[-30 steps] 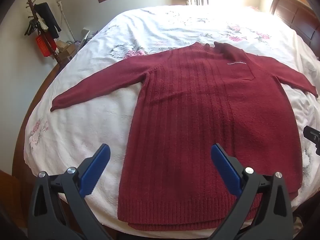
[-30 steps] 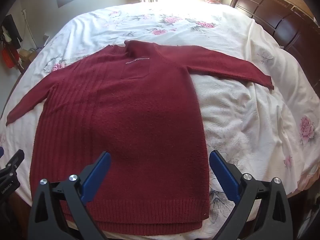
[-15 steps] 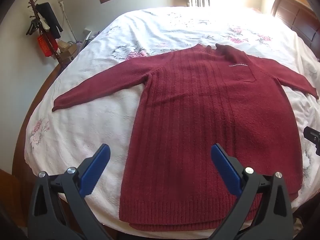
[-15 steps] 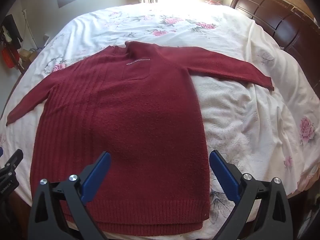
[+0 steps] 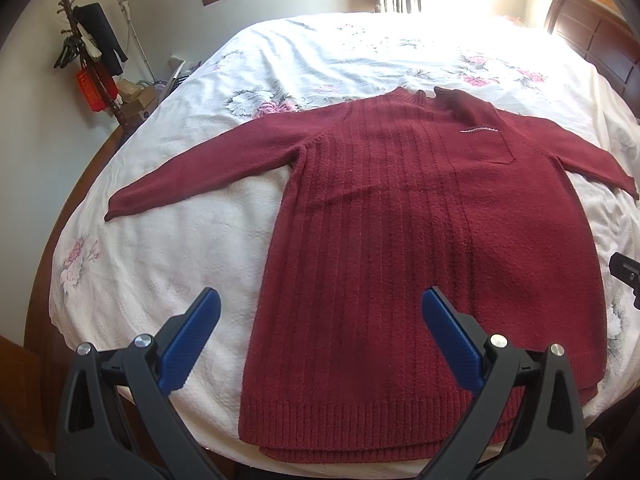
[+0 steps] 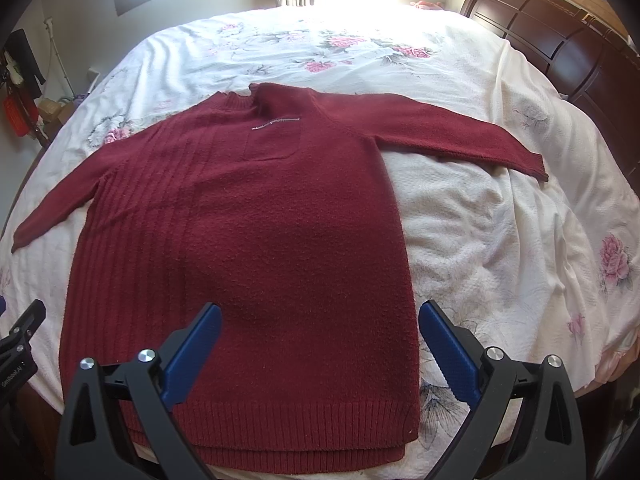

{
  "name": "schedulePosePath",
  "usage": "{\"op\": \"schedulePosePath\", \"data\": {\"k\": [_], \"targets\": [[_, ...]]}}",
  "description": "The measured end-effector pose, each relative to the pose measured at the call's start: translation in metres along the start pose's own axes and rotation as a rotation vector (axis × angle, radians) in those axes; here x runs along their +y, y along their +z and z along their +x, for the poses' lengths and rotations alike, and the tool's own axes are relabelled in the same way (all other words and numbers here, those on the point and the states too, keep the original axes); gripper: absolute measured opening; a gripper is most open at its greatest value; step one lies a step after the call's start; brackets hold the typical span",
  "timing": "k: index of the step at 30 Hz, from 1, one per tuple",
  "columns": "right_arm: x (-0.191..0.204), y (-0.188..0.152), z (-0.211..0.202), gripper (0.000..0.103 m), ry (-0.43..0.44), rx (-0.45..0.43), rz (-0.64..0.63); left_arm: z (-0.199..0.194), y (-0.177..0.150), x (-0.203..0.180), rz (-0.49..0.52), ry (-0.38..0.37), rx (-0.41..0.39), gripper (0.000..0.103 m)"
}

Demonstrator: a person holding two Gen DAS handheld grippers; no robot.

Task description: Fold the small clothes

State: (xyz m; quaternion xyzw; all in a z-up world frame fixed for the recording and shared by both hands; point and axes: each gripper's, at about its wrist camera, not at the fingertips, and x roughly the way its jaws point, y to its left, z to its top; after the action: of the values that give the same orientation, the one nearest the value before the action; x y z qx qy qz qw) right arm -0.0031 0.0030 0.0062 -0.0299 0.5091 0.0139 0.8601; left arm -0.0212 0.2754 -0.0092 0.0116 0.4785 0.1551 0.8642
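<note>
The dark red sweater lies flat on the bed, collar far, hem nearest both wide-open, empty tongs, the left tongs over its left edge, the right tongs over its right.

Small white lettering on left gripper; too small to read

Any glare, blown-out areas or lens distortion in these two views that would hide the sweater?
Left wrist view: sunlight blows out the far end of the bed; fisheye bows the bed edges; the sweater is evenly lit and sharp. Right wrist view: the same overexposed patch lies beyond the collar; dark vignette in the corners; the sweater is clear.
</note>
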Motion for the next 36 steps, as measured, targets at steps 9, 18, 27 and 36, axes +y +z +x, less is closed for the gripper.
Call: {"op": "schedulePosePath", "data": {"k": [9,18,27,36], "targets": [[-0.001,0.002,0.002,0.099,0.003,-0.006,0.003,0.002,0.001,0.001,-0.001,-0.001,0.001,0.100],[-0.064,0.042,0.038,0.099,0.026,-0.017,0.039,0.030,0.048,-0.045,0.056,-0.057,-0.009,0.100],[-0.223,0.143,0.084,0.099,-0.128,-0.012,0.172,0.065,0.144,-0.150,0.080,-0.155,-0.058,0.100],[-0.378,0.195,0.167,0.099,-0.086,0.094,0.371,0.101,0.196,-0.238,0.091,-0.173,-0.072,0.100]]}}
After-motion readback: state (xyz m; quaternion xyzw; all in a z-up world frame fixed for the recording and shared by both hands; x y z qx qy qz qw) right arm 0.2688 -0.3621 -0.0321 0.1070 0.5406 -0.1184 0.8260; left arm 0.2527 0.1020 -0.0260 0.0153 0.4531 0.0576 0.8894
